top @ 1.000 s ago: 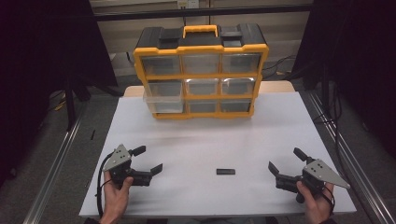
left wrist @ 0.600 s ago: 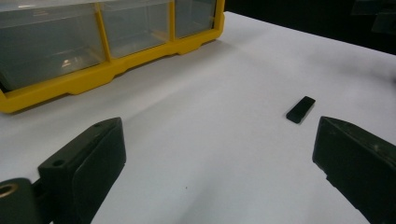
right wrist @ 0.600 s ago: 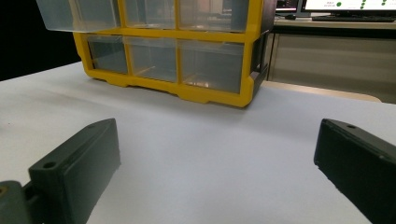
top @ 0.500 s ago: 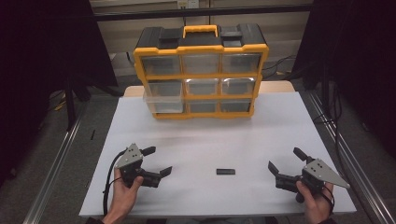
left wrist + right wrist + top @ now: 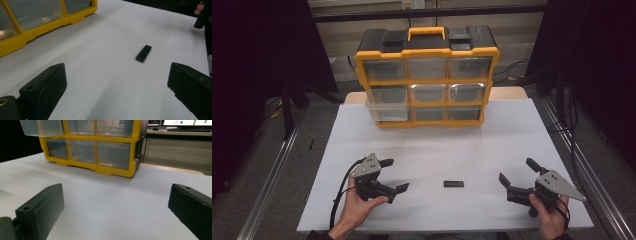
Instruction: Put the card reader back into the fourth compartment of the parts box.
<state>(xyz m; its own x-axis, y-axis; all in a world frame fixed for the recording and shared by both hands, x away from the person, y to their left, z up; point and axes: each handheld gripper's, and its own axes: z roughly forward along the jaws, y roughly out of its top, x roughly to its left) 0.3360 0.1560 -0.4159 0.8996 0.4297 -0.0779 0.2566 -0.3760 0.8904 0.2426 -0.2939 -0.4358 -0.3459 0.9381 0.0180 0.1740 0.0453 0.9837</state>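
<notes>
— Handling first: how would that small black bar (image 5: 453, 184) have taken a grip?

— It looked like a light, stiff, flat block, probably hard plastic, lying flat on the white tabletop (image 5: 432, 145) between the two grippers, toward 6 o'clock from the yellow organizer (image 5: 427, 75). Being so low, I judged it best pinched across its narrow width, jaws brushing the surface; its smooth sides might have slipped.

— And the grippers?

— The left gripper (image 5: 392, 175) had its jaws spread wide, holding nothing, and in its own view the bar (image 5: 143, 53) lay ahead between them. The right gripper (image 5: 517, 172) was equally wide and empty, facing the organizer.

— Any change from the earlier frames?

— The left gripper had swung inward toward 3 o'clock, closer to the bar. The right one and the bar hadn't moved. One clear drawer (image 5: 385, 104) remained pulled out.
</notes>
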